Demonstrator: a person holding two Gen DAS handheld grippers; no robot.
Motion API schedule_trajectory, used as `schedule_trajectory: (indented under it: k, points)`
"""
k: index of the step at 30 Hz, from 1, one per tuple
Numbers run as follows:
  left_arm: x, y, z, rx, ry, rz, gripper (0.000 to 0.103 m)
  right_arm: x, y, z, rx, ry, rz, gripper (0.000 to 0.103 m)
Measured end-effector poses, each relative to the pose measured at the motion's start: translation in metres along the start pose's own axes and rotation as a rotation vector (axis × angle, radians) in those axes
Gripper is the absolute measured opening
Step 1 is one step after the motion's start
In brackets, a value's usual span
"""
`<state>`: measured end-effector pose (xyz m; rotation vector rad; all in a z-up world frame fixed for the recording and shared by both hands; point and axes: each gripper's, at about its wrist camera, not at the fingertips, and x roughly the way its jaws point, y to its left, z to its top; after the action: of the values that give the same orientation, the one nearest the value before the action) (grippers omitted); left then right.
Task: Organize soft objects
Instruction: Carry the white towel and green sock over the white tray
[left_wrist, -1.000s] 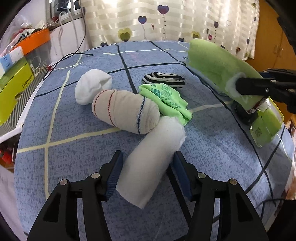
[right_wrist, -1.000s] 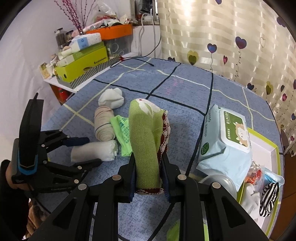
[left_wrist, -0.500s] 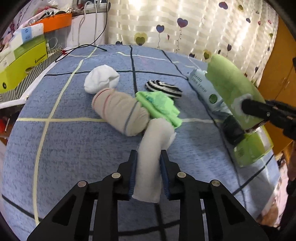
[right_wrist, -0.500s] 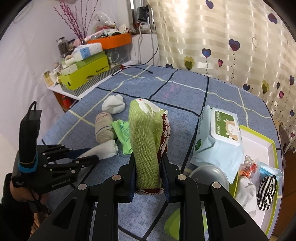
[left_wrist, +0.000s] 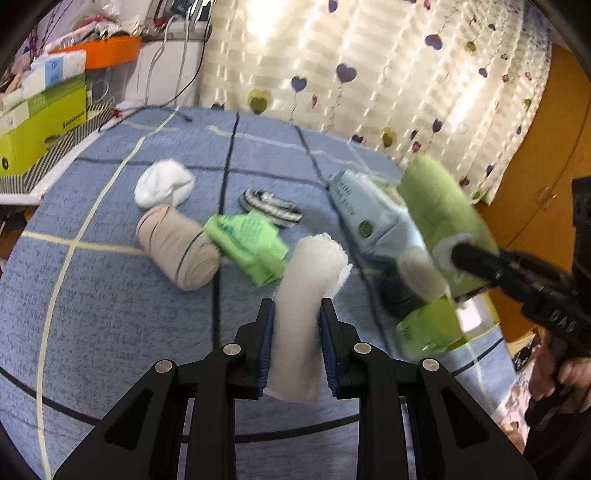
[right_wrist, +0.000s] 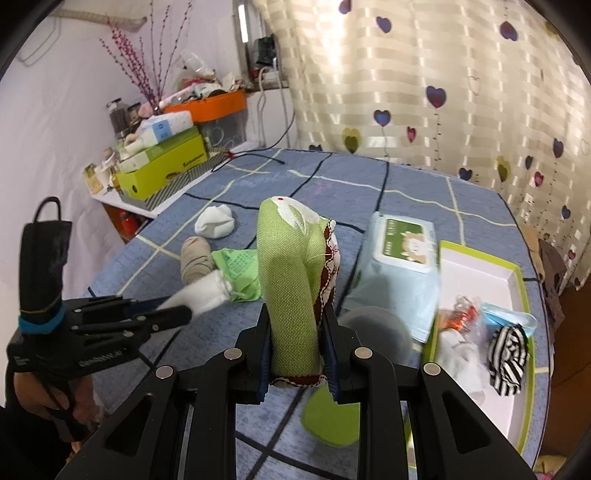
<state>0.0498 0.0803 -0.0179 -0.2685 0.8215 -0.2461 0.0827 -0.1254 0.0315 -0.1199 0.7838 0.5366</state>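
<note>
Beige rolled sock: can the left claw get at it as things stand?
Probably not yet. The left claw is shut on the white sock roll, so its jaws are full. The beige rolled sock lies uncovered on the blue bedspread, only the green cloth touching it.

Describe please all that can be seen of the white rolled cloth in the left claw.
The white rolled cloth is a soft, fuzzy tube, like a rolled sock or towel. The left claw is shut on its lower half, one blue pad against each side. It points forward and slightly up, lifted above the blue checked bedcover. Its free end looks loose and frayed. In the right wrist view that end sticks out in front of the light green cloth; whether they touch cannot be told.
</note>
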Motion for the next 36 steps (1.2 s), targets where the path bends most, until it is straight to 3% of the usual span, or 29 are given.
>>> schedule_trajectory:
  k: [17,36]
  points:
    - [-0.011,-0.068,0.028,0.081,-0.065,-0.088,0.025,-0.049,-0.049,-0.018,0.087,-0.078,-0.088,0.023]
    - [-0.010,-0.141,0.030,0.163,-0.058,-0.192,0.025,-0.099,-0.098,-0.053,0.194,-0.127,-0.181,0.023]
